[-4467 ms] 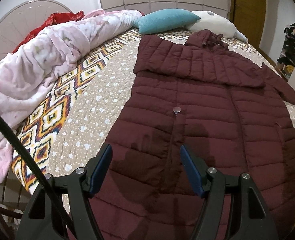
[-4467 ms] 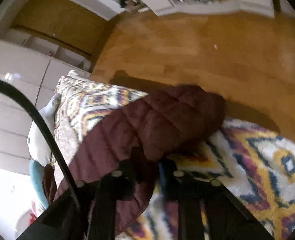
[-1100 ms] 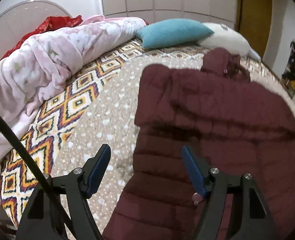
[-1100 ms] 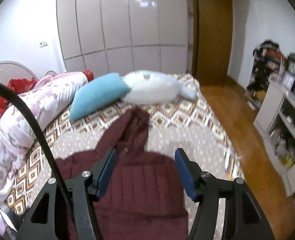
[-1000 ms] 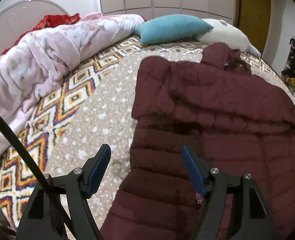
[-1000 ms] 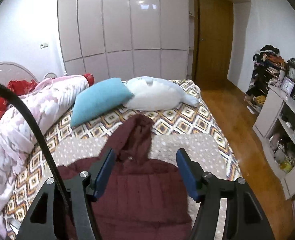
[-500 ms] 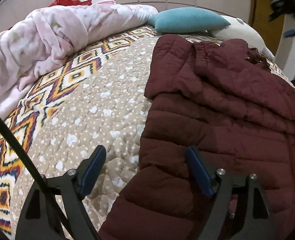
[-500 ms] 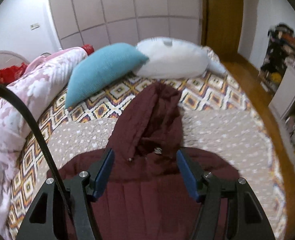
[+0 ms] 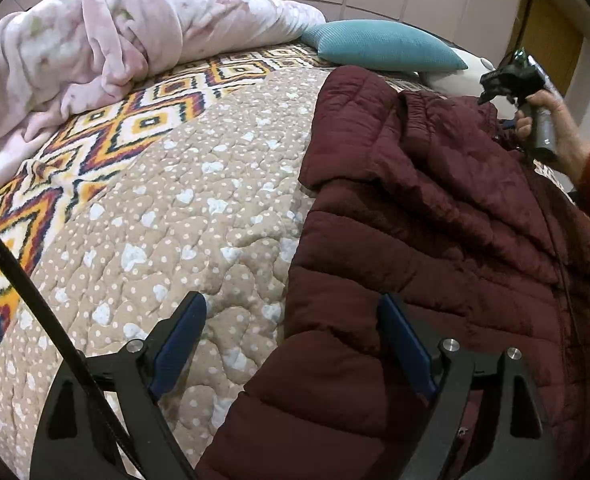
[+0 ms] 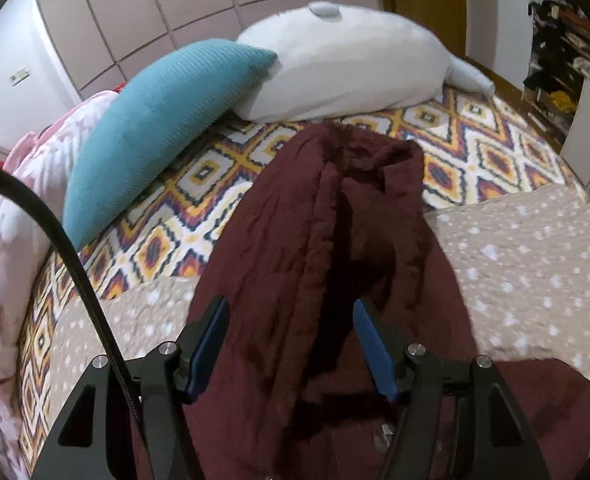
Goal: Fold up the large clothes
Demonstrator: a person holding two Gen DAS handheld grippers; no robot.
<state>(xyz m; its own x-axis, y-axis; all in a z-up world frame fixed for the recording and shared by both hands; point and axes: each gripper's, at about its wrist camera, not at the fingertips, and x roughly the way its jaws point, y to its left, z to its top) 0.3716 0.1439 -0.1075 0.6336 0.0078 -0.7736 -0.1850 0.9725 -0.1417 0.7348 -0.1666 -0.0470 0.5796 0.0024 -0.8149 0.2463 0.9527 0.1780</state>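
A maroon quilted coat (image 9: 435, 240) lies flat on the bed, its sleeves folded across the chest. My left gripper (image 9: 291, 304) hovers low over the coat's left side edge. Its jaws are opening, and the edge lies between the blue pads (image 9: 177, 344) without being pressed. In the right wrist view the hood (image 10: 335, 208) stretches toward the pillows. My right gripper (image 10: 289, 308) stands open just above the hood's base and grips nothing. The hand (image 9: 555, 120) holding it shows at the far end of the coat in the left wrist view.
A rumpled pink blanket (image 9: 95, 40) runs along the bed's left side. A teal pillow (image 10: 155, 120) and a white plush pillow (image 10: 347, 60) lie at the head. Dotted beige quilt (image 9: 175, 220) is bare left of the coat. A cluttered shelf (image 10: 555, 20) stands right of the bed.
The left gripper has sunk closer to the coat's left edge and its jaws have widened. The right gripper has dropped from high above the bed to just over the hood.
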